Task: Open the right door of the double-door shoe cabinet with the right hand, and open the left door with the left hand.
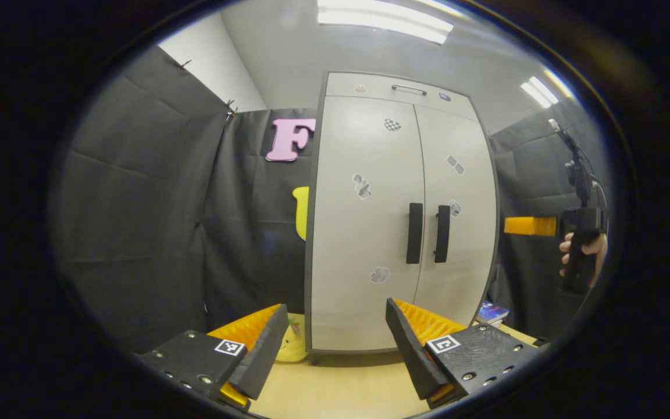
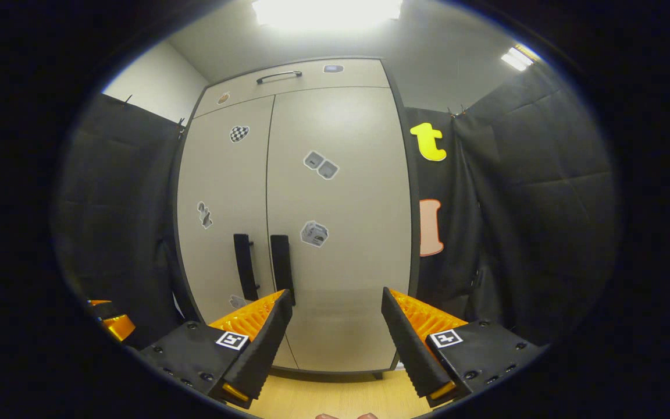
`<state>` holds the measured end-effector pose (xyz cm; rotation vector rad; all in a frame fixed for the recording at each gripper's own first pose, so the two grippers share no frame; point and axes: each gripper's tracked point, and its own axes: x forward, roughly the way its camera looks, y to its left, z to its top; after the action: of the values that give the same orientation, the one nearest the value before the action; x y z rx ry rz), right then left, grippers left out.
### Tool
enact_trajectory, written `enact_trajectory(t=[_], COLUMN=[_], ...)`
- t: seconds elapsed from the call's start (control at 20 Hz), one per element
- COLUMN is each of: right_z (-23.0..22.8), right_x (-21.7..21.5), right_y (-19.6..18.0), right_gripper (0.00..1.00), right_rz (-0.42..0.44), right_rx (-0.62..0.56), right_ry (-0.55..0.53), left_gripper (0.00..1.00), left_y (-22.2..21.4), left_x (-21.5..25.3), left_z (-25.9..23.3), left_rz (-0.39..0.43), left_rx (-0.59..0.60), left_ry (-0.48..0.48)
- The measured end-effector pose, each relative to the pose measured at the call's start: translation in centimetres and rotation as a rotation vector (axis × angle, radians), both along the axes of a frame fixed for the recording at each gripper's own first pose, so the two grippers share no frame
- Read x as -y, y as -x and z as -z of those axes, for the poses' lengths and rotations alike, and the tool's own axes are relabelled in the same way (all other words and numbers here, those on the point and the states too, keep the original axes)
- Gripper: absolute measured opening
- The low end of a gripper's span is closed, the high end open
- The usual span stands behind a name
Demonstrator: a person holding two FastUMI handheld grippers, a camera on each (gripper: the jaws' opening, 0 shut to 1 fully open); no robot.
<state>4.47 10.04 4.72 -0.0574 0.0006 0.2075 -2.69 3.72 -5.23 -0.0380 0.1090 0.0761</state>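
Observation:
The pale grey shoe cabinet [image 1: 370,221] stands upright with both doors closed. Two black vertical handles flank the middle seam: the left door's handle [image 1: 414,233] and the right door's handle [image 1: 442,233]. My left gripper [image 1: 338,323] is open, well short of the cabinet and low in front of the left door. In the right gripper view the cabinet [image 2: 335,221] looms closer, with the right door's handle [image 2: 282,262] just above my left fingertip. My right gripper [image 2: 335,314] is open before the right door, touching nothing. The right gripper [image 1: 530,226] also appears at the far right of the left gripper view, held by a hand [image 1: 585,247].
A drawer with a slim handle [image 1: 409,88] tops the cabinet. Black cloth walls close in on both sides. A light wooden floor [image 1: 335,384] runs in front. A yellow toy [image 1: 291,346] sits by the cabinet's lower left corner, and books [image 1: 491,313] lie at its right.

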Motion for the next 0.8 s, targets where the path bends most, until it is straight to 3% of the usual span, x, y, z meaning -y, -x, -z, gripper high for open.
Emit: enact_trajectory(t=[0.1, 0.15, 0.2, 0.25, 0.6, 0.65, 0.7, 0.8], right_z=[-0.8, -1.1, -1.3, -1.5, -0.3, 0.0, 0.2, 0.7], right_x=[-1.2, -1.7, -2.3, -2.9, -6.5, -6.8, -7.1, -7.5], right_y=[-0.7, -1.2, -1.7, -2.2, -5.7, -6.3, -6.9, -8.1], right_gripper=[0.92, 0.97, 0.92, 0.97, 0.97, 0.92, 0.97, 0.97], right_rz=[-0.018, -0.023, -0.028, -0.034, -0.066, -0.062, -0.059, -0.051], right_rx=[0.012, 0.015, 0.014, 0.013, -0.033, -0.038, -0.041, -0.051], right_ry=[-0.002, 0.001, 0.005, 0.010, 0.009, 0.009, 0.010, 0.013], left_gripper=[0.97, 0.99, 0.97, 0.97, 0.97, 0.97, 0.97, 0.99], left_y=[0.4, 0.6, 0.8, 1.1, 1.5, 1.4, 1.3, 1.3], left_x=[-0.2, -0.4, -0.7, -1.1, -2.4, -2.6, -2.7, -2.7], left_z=[0.5, 0.7, 0.8, 0.7, 1.8, 1.9, 2.1, 2.4], left_rz=[0.000, -0.004, -0.017, -0.026, -0.051, -0.052, -0.053, -0.054], left_rx=[-0.009, -0.015, -0.015, -0.012, -0.042, -0.045, -0.049, -0.057], left_ry=[-0.005, -0.007, -0.012, -0.012, -0.015, -0.018, -0.021, -0.024])
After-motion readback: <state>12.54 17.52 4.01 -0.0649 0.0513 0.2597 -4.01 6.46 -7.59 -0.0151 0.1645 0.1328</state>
